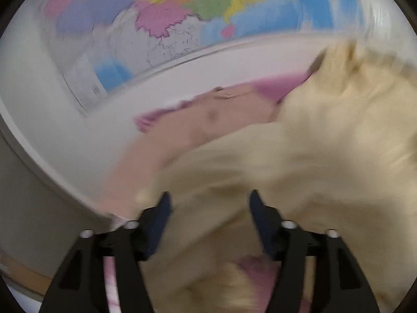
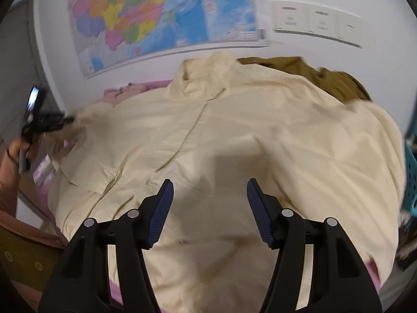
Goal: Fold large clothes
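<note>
Behind the bed we are seeing a coloured wall map [image 2: 146, 18]. Only our right view is showing the cream shirt [image 2: 234, 135] whole, lying flat and crinkled on the pink bedding [image 2: 114, 292], with an olive garment [image 2: 312, 74] beyond and wall sockets [image 2: 316, 22]. Our right gripper [image 2: 209, 194] is hovering open above it. Our left gripper [image 1: 209, 206] is standing open over blurred cream cloth, beside a peach garment [image 1: 208, 122].

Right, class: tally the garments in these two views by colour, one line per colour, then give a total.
Cream: 1, the shirt spread out
Olive brown: 1, the garment behind the shirt
Peach pink: 1, the garment lying beside the shirt
Total: 3
</note>
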Demonstrator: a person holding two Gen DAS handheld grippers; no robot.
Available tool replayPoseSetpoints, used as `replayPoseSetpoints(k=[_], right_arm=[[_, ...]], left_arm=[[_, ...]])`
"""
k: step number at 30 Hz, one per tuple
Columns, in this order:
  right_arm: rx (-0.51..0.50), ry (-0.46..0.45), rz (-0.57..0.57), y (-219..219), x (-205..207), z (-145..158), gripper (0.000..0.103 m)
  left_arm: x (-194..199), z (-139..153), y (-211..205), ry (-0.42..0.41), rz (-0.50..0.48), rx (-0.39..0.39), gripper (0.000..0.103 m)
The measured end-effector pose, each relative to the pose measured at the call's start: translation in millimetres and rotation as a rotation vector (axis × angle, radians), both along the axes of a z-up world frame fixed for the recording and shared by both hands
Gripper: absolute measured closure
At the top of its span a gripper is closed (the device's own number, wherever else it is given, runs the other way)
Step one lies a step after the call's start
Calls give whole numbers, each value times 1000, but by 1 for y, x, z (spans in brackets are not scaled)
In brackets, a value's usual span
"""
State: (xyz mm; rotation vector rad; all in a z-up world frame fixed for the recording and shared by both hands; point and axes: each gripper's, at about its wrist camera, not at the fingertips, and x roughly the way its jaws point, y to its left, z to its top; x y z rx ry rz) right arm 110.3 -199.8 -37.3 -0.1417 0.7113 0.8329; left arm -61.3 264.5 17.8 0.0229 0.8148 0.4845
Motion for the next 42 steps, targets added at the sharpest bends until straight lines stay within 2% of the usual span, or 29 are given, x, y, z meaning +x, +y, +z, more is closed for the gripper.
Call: replayPoseSetpoints(k=[2,3,6,8,10,14,16,19,21,23,26,28,29,30,33,36,40,42], right_arm=[[44,19,-45,-27,-1,0,42],[65,31,-79,-44,-2,0,42],[88,68,-114,-70,-5,-6,40],[63,72,-105,-68,-9,-10,40],[19,45,-47,-48,-16,-8,40],[-13,16,87,12,-19,0,40],[-46,14,151,51,-15,0,40],[-101,37,233,110,-8,-6,41],[-170,58,256,144,1,-19,41],[-241,91,238,172,15,-36,46],[-277,198,210,194,38,-60,55],[-268,208,196,197,46,-66,65],[-272,204,179,197,49,-66,87],[-289,183,158,197,49,-65,100],[-266,188,179,194,53,-65,101],[-162,193,148,183,61,-49,102],[-129,105,112,187,70,-27,102],[-137,45,53,191,80,-21,103]], left_arm=[[-43,13,1,-178,-152,-215,23],[-58,17,0,-221,-209,-276,20],[-94,17,-17,-282,-309,-330,17],[-101,3,-37,-259,-381,-363,14],[-95,-17,-57,-196,-434,-381,14],[-65,-56,-78,-77,-441,-434,14],[-59,-70,-75,-57,-426,-491,14],[-53,-78,-68,-61,-387,-531,14],[-53,-83,-69,-81,-374,-556,14],[-51,-85,-62,-93,-358,-591,14],[-47,-85,-60,-94,-337,-589,14],[-45,-85,-57,-94,-331,-595,14],[-43,-86,-55,-94,-329,-596,14],[-43,-86,-54,-95,-328,-598,14],[-38,-84,-48,-102,-321,-607,14],[-35,-81,-47,-113,-318,-594,14],[-32,-73,-46,-129,-322,-567,14],[-30,-69,-46,-141,-316,-548,14]])
